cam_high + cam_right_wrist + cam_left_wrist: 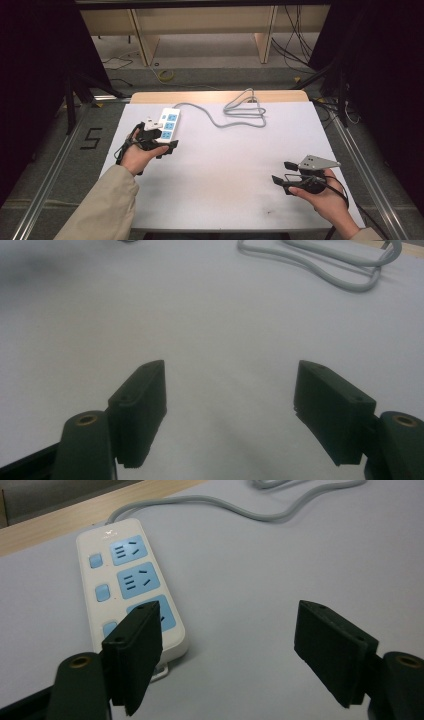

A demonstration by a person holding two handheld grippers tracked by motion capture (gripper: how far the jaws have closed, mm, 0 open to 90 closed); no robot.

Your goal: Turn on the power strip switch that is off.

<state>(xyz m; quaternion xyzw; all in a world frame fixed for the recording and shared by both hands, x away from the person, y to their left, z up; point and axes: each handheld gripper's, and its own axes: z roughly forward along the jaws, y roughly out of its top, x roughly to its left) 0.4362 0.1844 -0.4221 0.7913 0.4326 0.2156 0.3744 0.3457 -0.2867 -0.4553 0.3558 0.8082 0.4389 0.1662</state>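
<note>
A white power strip [169, 122] with blue sockets lies at the back left of the white table sheet [225, 170]. Its grey cable [240, 112] loops toward the back middle. My left gripper [162, 141] hovers just in front of the strip's near end, open with nothing between its jaws. In the left gripper view the strip [131, 580] lies ahead and left, its near socket partly behind the left jaw of the open gripper [230, 640]. My right gripper [284, 172] rests at the front right, open and empty. In its own view the right gripper [230, 400] faces bare sheet, the cable [330, 265] far off.
A wooden table edge [215, 96] runs along the back. Metal frame rails [55, 165] flank the table on both sides. A black "5" mark [91, 137] sits on the floor at left. Shelving and loose cables [295, 45] stand beyond the table.
</note>
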